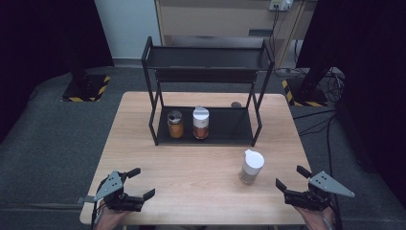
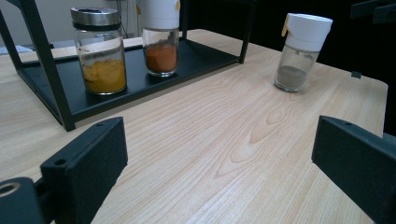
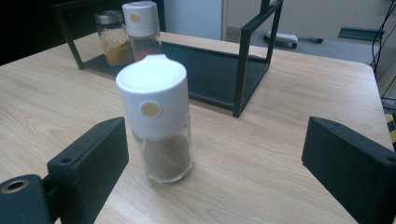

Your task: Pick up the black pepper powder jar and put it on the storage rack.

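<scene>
Your left gripper [image 1: 138,182] and right gripper [image 1: 292,177] are both wide apart, empty, at the desk's [image 1: 191,167] near corners; a jar [image 1: 251,166] stands near the right

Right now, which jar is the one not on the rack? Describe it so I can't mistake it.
Find the black rack at the back of the wooden table. Come forward off its front right corner: a jar stands alone on bare wood. Unlike the two on the shelf, it holds grey-brown powder under a tall white cap.
</scene>
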Available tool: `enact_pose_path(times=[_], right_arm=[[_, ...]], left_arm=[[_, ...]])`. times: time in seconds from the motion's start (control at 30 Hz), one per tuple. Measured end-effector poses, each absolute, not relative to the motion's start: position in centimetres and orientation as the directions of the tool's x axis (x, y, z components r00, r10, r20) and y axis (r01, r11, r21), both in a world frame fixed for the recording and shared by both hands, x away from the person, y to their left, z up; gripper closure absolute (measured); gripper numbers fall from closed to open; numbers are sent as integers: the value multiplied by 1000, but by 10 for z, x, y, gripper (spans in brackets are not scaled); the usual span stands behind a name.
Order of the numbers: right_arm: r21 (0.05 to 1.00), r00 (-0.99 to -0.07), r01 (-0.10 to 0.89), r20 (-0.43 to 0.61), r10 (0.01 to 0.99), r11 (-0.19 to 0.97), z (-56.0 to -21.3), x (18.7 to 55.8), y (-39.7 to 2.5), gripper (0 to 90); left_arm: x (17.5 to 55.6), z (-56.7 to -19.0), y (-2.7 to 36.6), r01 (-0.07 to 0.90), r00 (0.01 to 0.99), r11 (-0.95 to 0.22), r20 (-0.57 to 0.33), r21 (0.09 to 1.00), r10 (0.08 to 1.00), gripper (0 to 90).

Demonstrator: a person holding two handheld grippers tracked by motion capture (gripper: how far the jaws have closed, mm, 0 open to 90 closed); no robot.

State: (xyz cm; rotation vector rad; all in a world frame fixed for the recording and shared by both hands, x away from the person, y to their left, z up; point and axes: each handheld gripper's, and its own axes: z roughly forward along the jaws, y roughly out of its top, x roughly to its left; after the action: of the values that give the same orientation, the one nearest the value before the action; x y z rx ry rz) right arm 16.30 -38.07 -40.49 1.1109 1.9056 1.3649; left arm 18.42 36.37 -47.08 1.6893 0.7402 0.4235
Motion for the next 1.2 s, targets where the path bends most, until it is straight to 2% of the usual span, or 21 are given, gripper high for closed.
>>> enact_pose_path(times=[0.57, 1.2], right_arm=[[928, -578, 328, 50, 814, 176, -380, 192, -354, 66], [908, -620, 362, 66, 782, 211, -390, 235, -324, 74]], left_arm=[[184, -470, 363, 246, 732, -117, -105, 962, 673, 26], [184, -470, 363, 247, 733, -117, -106, 962, 672, 26]])
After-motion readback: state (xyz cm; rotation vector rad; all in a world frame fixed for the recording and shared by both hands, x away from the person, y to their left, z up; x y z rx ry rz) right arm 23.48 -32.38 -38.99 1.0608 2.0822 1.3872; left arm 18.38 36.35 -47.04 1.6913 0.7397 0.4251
